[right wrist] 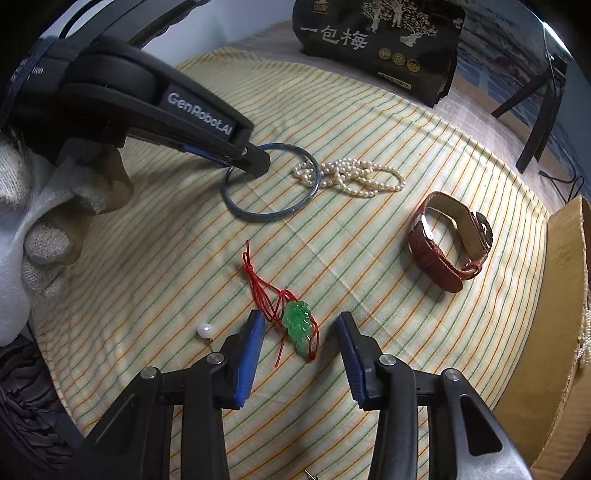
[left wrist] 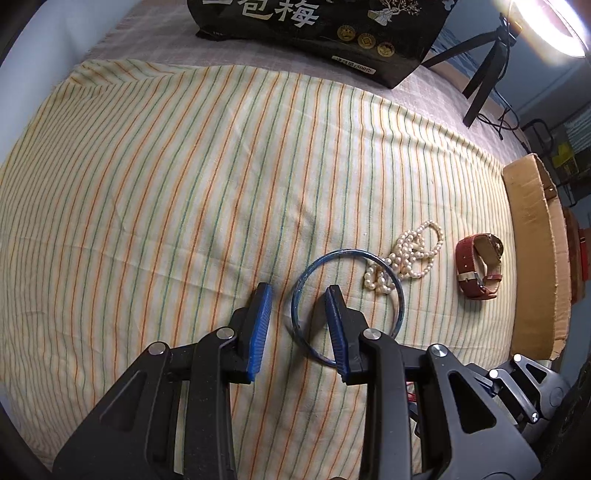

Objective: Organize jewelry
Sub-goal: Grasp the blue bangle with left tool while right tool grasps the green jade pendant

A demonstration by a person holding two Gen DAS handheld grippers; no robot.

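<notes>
Striped cloth (left wrist: 184,184) under black bag (left wrist: 314,33)

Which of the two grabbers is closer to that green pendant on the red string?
The right. The right gripper has its open fingers on either side of the green pendant. The left gripper is farther back on the cloth, straddling the rim of the blue bangle.

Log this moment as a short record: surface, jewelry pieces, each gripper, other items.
surface: striped cloth
jewelry: blue bangle, pearl necklace lying partly over the bangle, red-strap watch, green pendant on red cord, loose pearl earring
left gripper: jaws straddle the bangle's rim, not yet pressing
right gripper: jaws either side of the pendant, not touching
other: black bag, cardboard box
</notes>
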